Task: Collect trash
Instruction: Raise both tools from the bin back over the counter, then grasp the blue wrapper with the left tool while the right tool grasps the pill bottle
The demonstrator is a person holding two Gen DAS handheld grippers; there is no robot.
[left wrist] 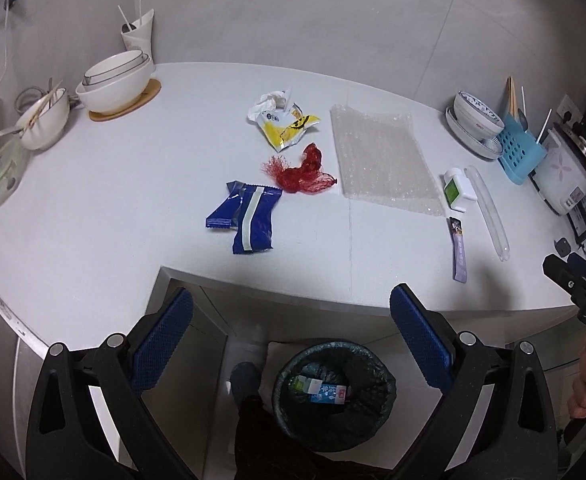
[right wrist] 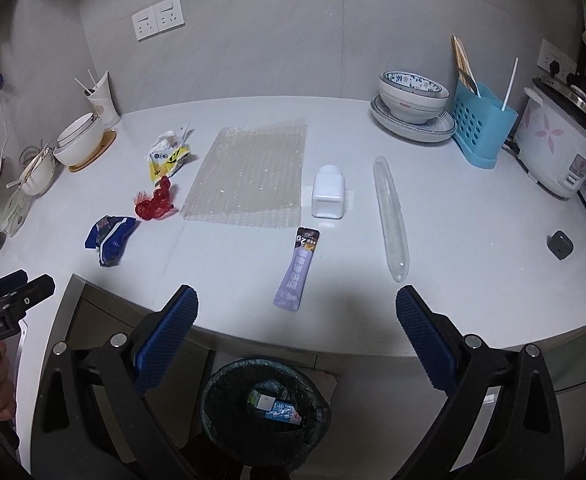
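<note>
Hovering spread and empty above the trash bin, lower centre.
Left gripper and right gripper wide apart, likely readying for the purple sachet.

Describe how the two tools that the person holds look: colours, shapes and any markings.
Both tools are black plastic with two long fingers. The left tool and the right tool carry blue textured pads on the inner faces and round silver screws at the joints. White lettering marks the bodies: "GenRoboLAI" on the left tool as the right camera sees it, partial "DAS" on the right tool.
</note>
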